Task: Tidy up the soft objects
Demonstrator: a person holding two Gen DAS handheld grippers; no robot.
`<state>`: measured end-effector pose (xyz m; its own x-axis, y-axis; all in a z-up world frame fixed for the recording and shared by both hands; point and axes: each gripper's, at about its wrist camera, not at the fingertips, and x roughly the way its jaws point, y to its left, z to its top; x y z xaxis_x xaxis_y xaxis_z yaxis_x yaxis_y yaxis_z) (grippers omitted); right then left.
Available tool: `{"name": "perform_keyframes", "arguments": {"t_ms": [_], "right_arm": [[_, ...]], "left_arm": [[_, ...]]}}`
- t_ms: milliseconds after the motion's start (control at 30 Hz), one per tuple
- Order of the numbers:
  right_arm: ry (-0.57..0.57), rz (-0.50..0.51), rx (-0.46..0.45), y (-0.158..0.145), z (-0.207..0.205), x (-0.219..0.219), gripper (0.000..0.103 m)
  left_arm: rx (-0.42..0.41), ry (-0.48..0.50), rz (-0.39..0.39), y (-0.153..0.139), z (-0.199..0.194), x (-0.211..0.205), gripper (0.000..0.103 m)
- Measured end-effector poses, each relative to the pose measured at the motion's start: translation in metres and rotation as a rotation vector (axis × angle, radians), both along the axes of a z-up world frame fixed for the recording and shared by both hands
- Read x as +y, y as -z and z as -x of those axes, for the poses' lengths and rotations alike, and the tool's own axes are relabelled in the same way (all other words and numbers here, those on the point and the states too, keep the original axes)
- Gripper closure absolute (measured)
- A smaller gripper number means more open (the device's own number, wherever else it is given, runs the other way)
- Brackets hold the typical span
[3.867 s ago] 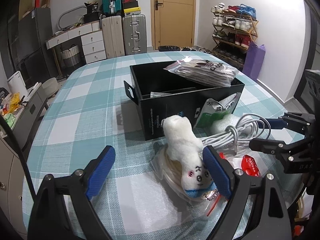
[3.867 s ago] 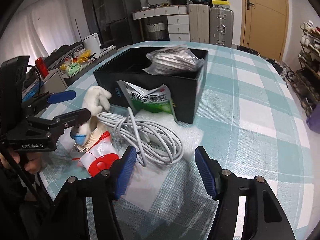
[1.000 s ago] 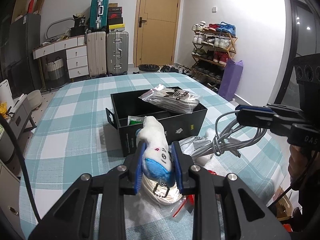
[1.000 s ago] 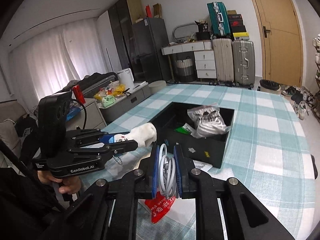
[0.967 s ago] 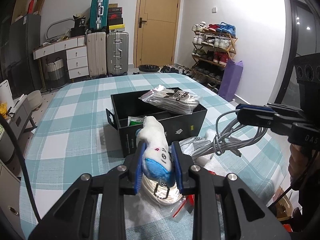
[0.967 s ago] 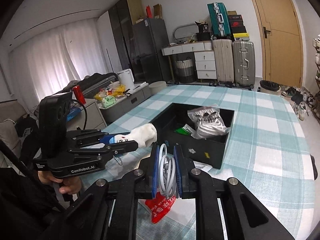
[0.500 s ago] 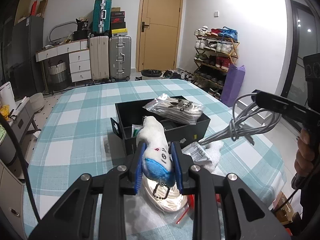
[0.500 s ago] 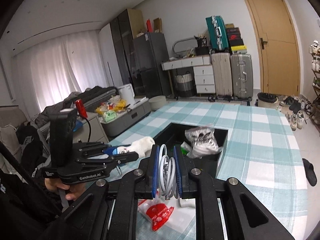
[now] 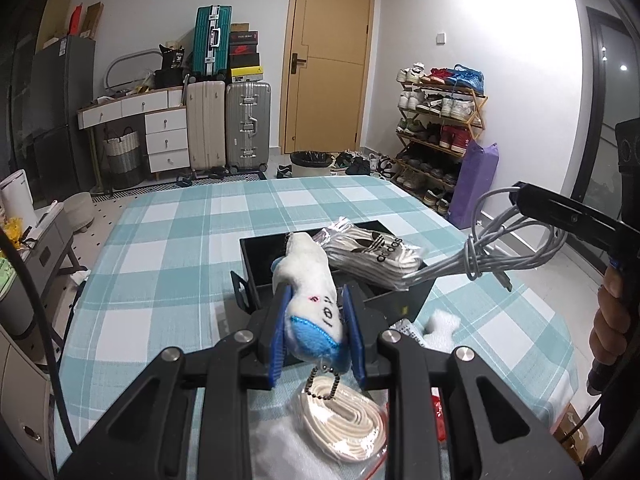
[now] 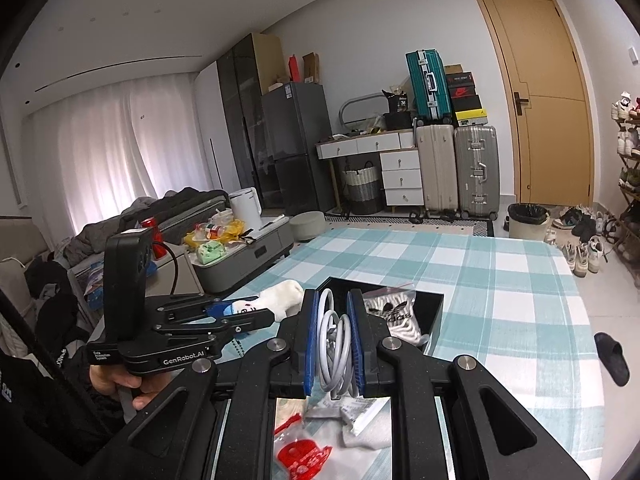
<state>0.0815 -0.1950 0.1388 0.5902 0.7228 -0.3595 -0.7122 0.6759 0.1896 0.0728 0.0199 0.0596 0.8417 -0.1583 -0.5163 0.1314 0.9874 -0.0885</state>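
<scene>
My left gripper (image 9: pixel 316 322) is shut on a white plush toy (image 9: pixel 310 280) with a blue end and holds it high above the table, over the near edge of the black box (image 9: pixel 256 254). The toy also shows in the right wrist view (image 10: pixel 280 298). My right gripper (image 10: pixel 333 344) is shut on a bundle of white cable (image 10: pixel 334 344), held in the air; the cable (image 9: pixel 492 256) hangs at the right in the left wrist view. A bag of socks (image 9: pixel 374 258) lies in the box.
A bagged coil of cream rope (image 9: pixel 344 420) lies on the checked table (image 9: pixel 168 256) below my left gripper. A red packet (image 10: pixel 302 454) and a silver sachet (image 10: pixel 352 410) lie beside it. A white foam piece (image 9: pixel 442 322) sits right of the box.
Both grippers have risen further above the table with the toy and the cable still held. The box and table now look lower and smaller.
</scene>
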Motion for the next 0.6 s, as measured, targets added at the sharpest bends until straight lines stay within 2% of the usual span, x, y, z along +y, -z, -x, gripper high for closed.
{"name": "perform_keyframes", "arguments": {"t_ms": [600], "right_arm": [[0.047, 0.015, 0.000, -0.007, -0.054, 0.014, 0.089]], "left_arm": [[0.050, -0.016, -0.007, 0.009, -0.041, 0.002, 0.079]]}}
